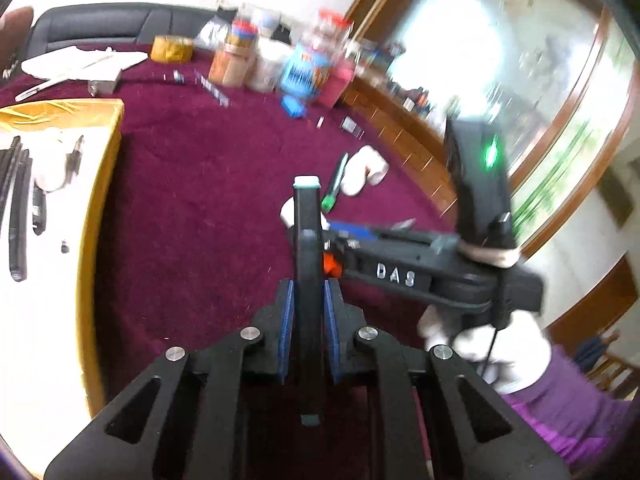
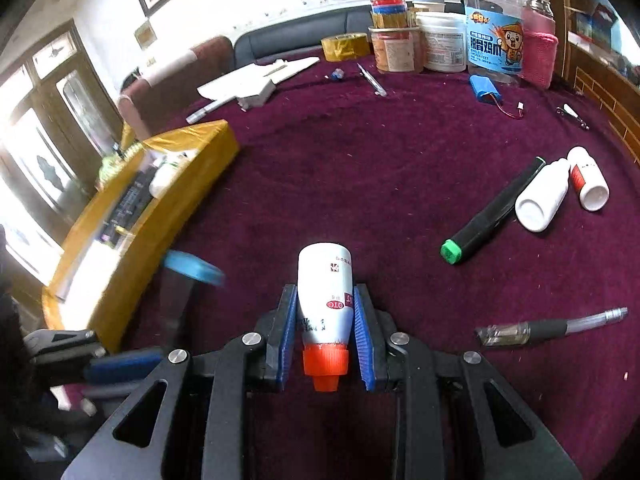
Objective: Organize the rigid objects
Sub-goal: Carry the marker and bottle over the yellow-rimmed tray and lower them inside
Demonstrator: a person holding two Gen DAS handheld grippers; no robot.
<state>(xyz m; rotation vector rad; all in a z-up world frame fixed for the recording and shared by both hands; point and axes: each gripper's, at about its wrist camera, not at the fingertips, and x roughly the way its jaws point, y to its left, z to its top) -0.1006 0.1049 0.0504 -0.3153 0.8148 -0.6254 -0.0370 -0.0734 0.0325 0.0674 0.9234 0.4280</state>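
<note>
My left gripper point(image 1: 308, 312) is shut on a black marker point(image 1: 307, 248) with a white end cap, held upright above the maroon cloth. My right gripper point(image 2: 325, 324) is shut on a white bottle with an orange cap point(image 2: 325, 304), cap toward the camera; it also shows in the left wrist view point(image 1: 400, 268). A yellow-edged box point(image 2: 168, 208) at the left holds dark pens and a white bottle; it also shows in the left wrist view point(image 1: 100, 184). On the cloth lie a green-capped black marker point(image 2: 492, 212), two white bottles point(image 2: 544, 196), and a pen point(image 2: 548, 328).
Jars and tubs point(image 2: 444, 40) stand at the far edge with a roll of yellow tape point(image 2: 346, 46). A blue battery pack point(image 2: 486, 88), tweezers point(image 2: 372, 80), white paper point(image 2: 256, 76) and nail clippers point(image 2: 572, 114) lie on the maroon cloth point(image 2: 360, 168). A sofa lies behind.
</note>
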